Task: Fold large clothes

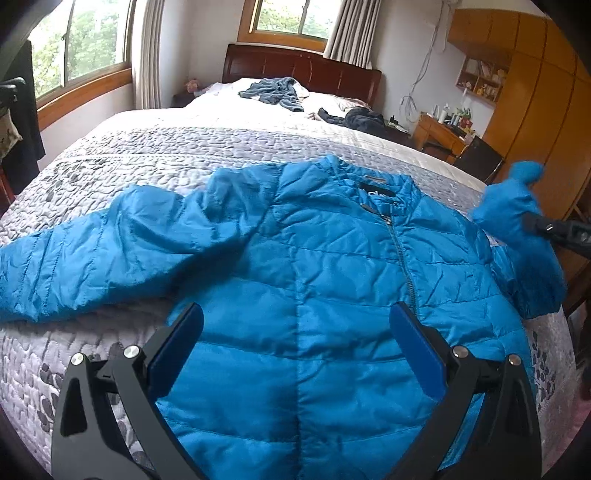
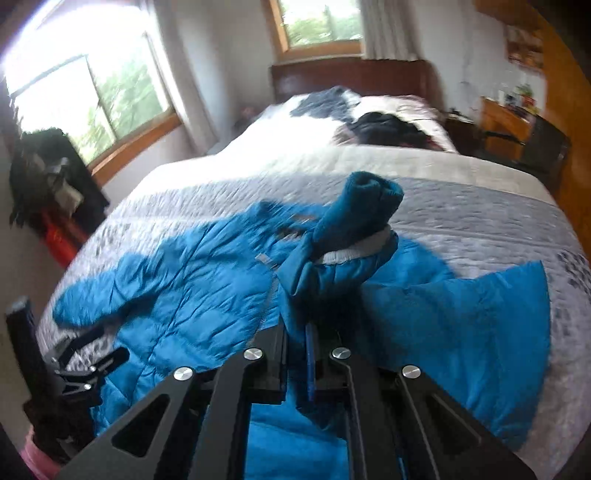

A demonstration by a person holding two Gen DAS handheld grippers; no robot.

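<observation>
A big bed point(image 1: 258, 147) with a grey patterned cover fills the middle. A dark wooden headboard point(image 1: 303, 68) stands at the top. Bright windows point(image 1: 81, 40) with curtains point(image 1: 351, 27) let in daylight at the upper left. A tall wooden wardrobe point(image 1: 535, 92) and small desk point(image 1: 439, 134) stand at the right.

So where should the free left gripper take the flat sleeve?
At the cuff end of the spread sleeve, coming from the left edge of the bed. It lies flat and straight out from the jacket, so the open left gripper can likely pinch the cuff and carry it across, as the right gripper does.
</observation>
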